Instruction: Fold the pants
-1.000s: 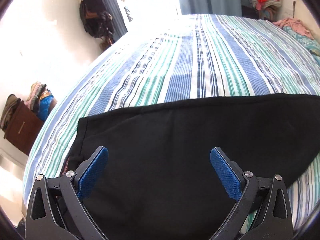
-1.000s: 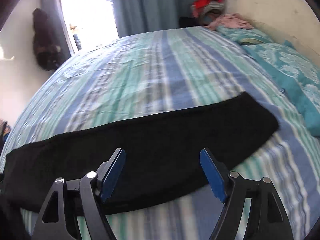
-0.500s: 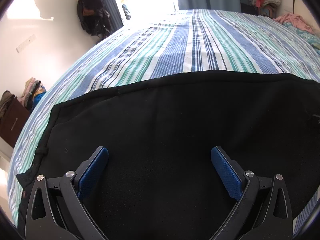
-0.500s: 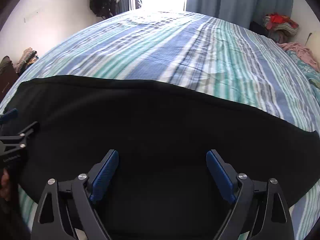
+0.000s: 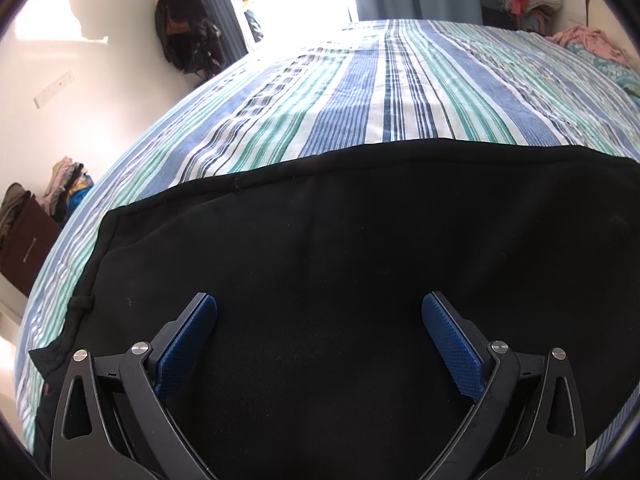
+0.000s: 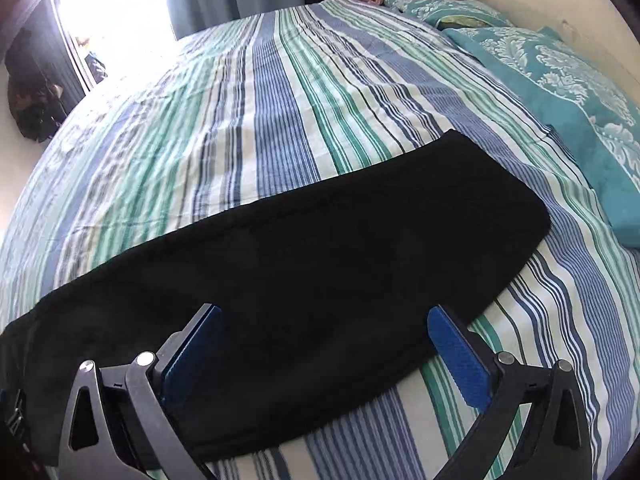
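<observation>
Black pants (image 6: pixel 304 264) lie flat across the striped bed (image 6: pixel 280 120), folded lengthwise. Your left hand-held gripper (image 5: pixel 320 344) gapes empty over the waist end; the right hand-held gripper (image 6: pixel 320 354) has just been opening, nothing between — a one-layer pinch would skew the fold.

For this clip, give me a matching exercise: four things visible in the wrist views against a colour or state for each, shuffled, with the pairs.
Things:
1. pants
2. bedsheet
3. pillow
4. right hand-held gripper

Colour or state:
A. teal with a white floral pattern, at the bed's right edge
B. jaws open, nothing gripped
C. black, lying flat in a long band
D. blue, green and white stripes

Pairs: 1-C, 2-D, 3-A, 4-B
</observation>
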